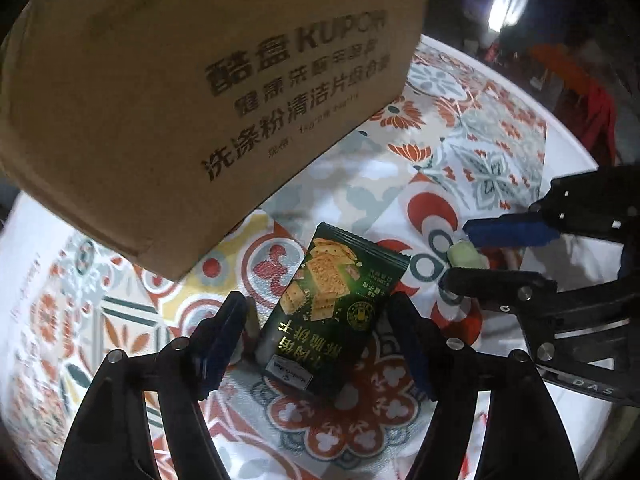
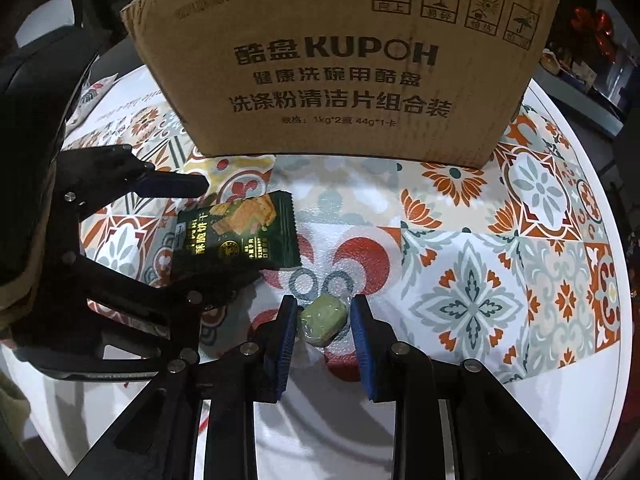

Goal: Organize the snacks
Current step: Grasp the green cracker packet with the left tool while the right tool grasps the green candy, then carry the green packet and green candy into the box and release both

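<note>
A dark green cracker packet (image 1: 332,308) lies flat on the patterned tablecloth, between the open fingers of my left gripper (image 1: 320,316); it also shows in the right wrist view (image 2: 240,236). A small pale green wrapped cake (image 2: 324,318) lies on the cloth between the open fingers of my right gripper (image 2: 324,312), neither pad clearly touching it. In the left wrist view the cake (image 1: 466,254) sits between the right gripper's (image 1: 460,252) fingers. The left gripper (image 2: 224,232) shows at left in the right wrist view, around the packet.
A large brown cardboard box (image 2: 344,68) printed KUPOH stands on the round table (image 2: 560,400) just behind the snacks; it also shows in the left wrist view (image 1: 200,100). The table's white rim curves round at the right. Dark clutter lies beyond the table.
</note>
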### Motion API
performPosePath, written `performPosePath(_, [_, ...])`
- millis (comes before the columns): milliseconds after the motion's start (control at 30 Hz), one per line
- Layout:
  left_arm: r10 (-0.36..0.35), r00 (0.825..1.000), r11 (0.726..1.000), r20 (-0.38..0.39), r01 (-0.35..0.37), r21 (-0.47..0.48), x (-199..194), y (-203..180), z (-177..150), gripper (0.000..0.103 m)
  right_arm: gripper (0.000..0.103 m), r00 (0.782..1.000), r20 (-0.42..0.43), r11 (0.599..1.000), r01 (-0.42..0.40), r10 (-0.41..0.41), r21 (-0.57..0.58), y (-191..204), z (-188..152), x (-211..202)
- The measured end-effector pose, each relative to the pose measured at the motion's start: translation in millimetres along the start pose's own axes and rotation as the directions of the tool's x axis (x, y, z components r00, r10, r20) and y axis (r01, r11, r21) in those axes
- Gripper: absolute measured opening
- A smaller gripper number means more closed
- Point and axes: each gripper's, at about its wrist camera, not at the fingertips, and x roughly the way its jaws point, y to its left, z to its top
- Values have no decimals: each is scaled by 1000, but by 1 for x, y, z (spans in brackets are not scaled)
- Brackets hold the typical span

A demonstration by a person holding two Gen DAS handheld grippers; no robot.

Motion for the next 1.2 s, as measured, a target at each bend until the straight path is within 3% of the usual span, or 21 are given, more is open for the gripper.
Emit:
performPosePath(100, [6, 1000, 999, 24, -6, -33, 0, 3, 0, 67, 29, 1000, 0, 1000, 8, -8, 4, -5, 3, 1])
performPosePath(200, [22, 999, 997, 39, -19, -77, -6, 5, -4, 50, 29, 1000, 3, 1000, 8, -8, -7, -1, 6, 3])
performPosePath(233, [17, 999, 995, 42, -13, -97, -8, 6, -6, 48, 29, 1000, 4, 1000, 5, -5, -9, -3, 6, 3])
performPosePath(400, [84, 995, 978, 45, -74, -194, -16, 4, -20, 46, 29, 1000, 15, 1000, 3, -2, -15, -1, 9, 4])
performPosePath(667, [180, 982, 913, 51, -148, -381, -38, 8, -40, 46, 29, 999, 37, 1000, -28, 28, -6, -14, 1, -8])
performPosePath(1000, [256, 962, 860, 92, -184, -476, -87, 9, -53, 46, 29, 992, 108, 997, -68, 70, -23, -17, 2, -41])
performPosePath(1200, [270, 949, 862, 160, -165, -479, -119, 5, -47, 46, 29, 982, 169, 996, -78, 83, -35, -19, 10, -68])
